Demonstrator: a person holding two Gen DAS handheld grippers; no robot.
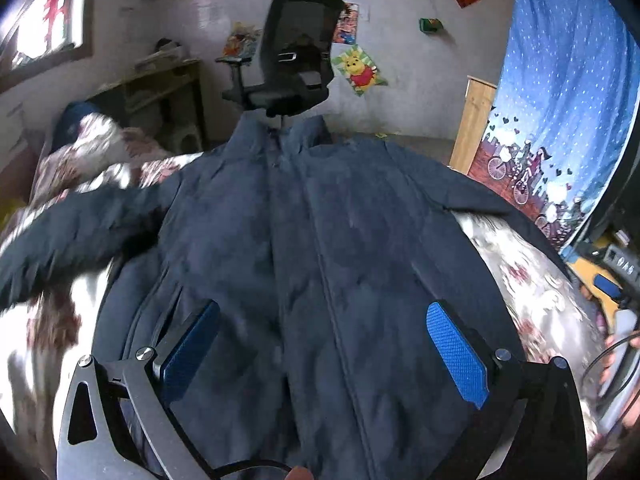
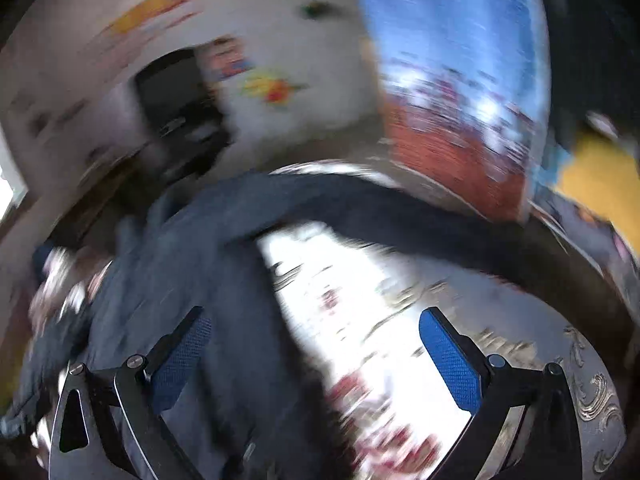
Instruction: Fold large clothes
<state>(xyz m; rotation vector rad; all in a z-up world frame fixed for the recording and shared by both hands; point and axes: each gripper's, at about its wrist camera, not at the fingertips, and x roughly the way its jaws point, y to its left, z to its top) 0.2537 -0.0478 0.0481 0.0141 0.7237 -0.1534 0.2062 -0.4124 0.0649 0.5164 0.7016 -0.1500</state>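
Note:
A large dark navy padded jacket (image 1: 304,232) lies front up and zipped on a bed, collar at the far end, both sleeves spread outwards. My left gripper (image 1: 324,320) hovers open above the jacket's lower front, its blue pads (image 1: 456,356) wide apart with nothing between them. The right wrist view is heavily blurred by motion. There the jacket (image 2: 176,264) fills the left side and one sleeve (image 2: 400,216) stretches to the right across the bedspread. My right gripper (image 2: 316,332) is open over the jacket's right edge and the bedspread, holding nothing.
The bed has a shiny floral bedspread (image 1: 536,280). A black office chair (image 1: 296,52) stands beyond the collar. A blue patterned curtain (image 1: 560,100) and a wooden post (image 1: 472,124) are at the right; a shelf (image 1: 160,92) stands at the far left. A person's hand (image 1: 624,360) shows at the right edge.

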